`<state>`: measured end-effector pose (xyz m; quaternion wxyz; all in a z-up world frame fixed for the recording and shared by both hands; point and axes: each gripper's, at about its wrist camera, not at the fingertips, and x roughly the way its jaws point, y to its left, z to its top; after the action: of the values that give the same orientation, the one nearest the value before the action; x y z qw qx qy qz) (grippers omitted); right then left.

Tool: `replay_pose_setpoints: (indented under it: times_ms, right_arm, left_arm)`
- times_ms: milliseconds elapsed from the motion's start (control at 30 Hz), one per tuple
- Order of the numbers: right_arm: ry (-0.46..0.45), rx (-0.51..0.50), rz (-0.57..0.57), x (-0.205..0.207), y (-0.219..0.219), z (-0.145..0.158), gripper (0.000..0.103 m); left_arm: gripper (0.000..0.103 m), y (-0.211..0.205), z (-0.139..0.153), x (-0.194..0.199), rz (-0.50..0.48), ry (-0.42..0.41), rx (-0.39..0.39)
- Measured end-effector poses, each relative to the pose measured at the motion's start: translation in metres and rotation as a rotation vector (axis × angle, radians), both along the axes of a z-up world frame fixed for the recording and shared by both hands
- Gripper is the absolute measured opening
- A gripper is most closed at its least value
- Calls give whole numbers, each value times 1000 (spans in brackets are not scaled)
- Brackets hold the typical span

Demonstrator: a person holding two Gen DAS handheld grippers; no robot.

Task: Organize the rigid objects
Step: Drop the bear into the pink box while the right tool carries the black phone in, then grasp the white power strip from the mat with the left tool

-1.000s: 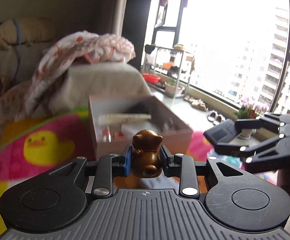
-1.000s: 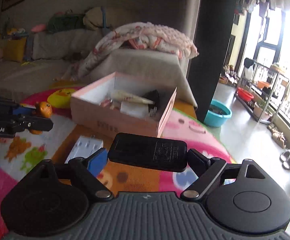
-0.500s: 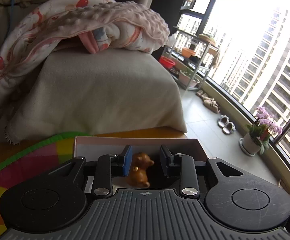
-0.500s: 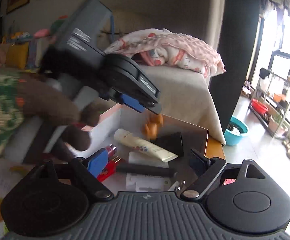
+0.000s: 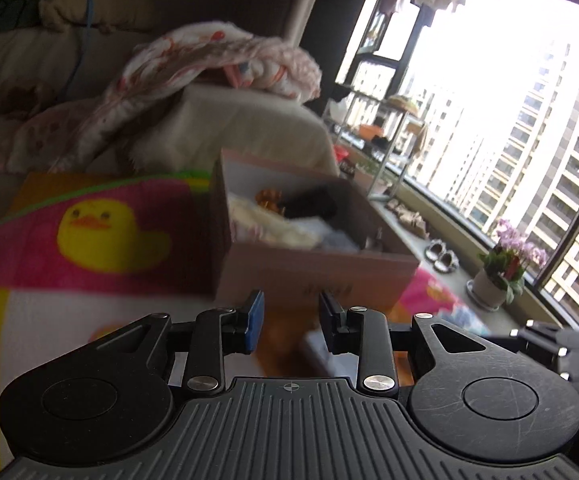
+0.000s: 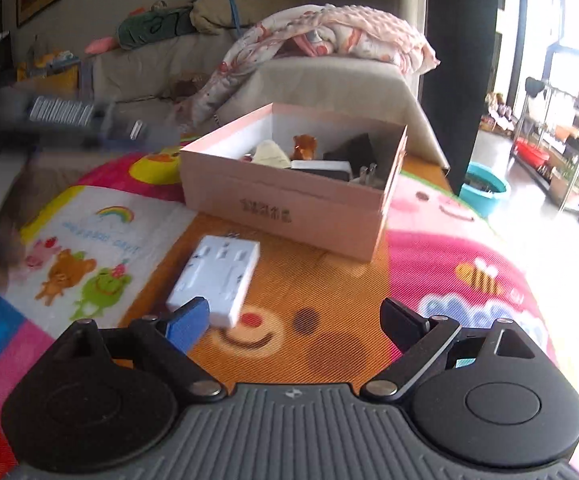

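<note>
Two grippers were empty at this moment. A second earlier the left gripper had pinched a small brown bear figurine and the right gripper had carried a flat black slab; now both lay inside the pink cardboard box. The bear figurine, glossy and rounded, sat near the box's far wall at upper centre of the right wrist view, and a black slab, matte and hard-edged, leaned just right of it. So two rigid items looked sorted, and the job seemed to turn to what remained outside.

The left gripper's fingers stood narrowly parted with nothing between them. The right gripper's jaws had just been opening and stood wide apart, bare mat showing between them.

Left outside was a white power adapter, a blocky, smooth plastic piece with socket slots on top, lying on the play mat at lower left of centre, just beyond the blue pad of the right gripper and near the box's front wall. The mat was soft, woven-textured and brightly printed with cartoon animals; the box was stiff, matte, straight-walled and open-topped.
</note>
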<state>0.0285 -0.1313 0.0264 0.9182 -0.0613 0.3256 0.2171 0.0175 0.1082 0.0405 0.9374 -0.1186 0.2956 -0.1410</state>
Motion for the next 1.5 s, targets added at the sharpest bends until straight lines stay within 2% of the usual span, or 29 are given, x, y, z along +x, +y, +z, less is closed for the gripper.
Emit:
replay_pose_setpoints:
  times_ms: [67,233,367,467,567,633,700,833,900,967,1033,1133,1200,1367,1500]
  right_arm:
    - [29,17,16,-4,5,0,93]
    - [37,14,42,-11,27,-1,93]
    - [44,5,74,1,54,-3,93]
    - [83,-38,47,17,73,-14,93]
    - [169,40,95,25,76,-20,93]
    - [193,103,145,20,73,-18,93]
    - [163,99,151,11,67,-13,93]
    - [63,-12,101,-15,50,-6,93]
    - [41,-41,101,-30,42,-2,93]
    - [29,-38,123,-46,38,-2,98]
    - [5,-84,146,-58,41,-7,98]
    - [-69,-199,103,-65,41,-20,98]
    - [-75,-218,29,-57,29,-28,98]
    - [-2,-119,-173,-25,-16,-29,98]
    - [61,-43,-228,-10,-34,-34,100]
  left_arm:
    - [33,6,-14,-18,33,59,4]
    - [33,22,-27,-40,127,126,27]
    - [33,36,-21,-47,177,110,14]
    - [33,40,-15,-53,189,93,4]
    - [33,37,-15,-52,163,93,-7]
    - [33,29,-17,-50,131,95,-3]
    - [33,19,-18,-44,96,96,6]
    - [33,-4,-17,-33,24,72,29]
    - [33,-13,-15,-26,12,61,34]
    - [33,-19,-14,-19,10,56,29]
    - [33,-24,-12,-16,4,53,36]
    - [33,-29,-11,-18,-13,48,63]
    - [33,-29,-13,-19,-15,59,78]
    - [33,-31,-16,-14,-3,85,100]
    - [33,-53,-12,-6,-45,73,140]
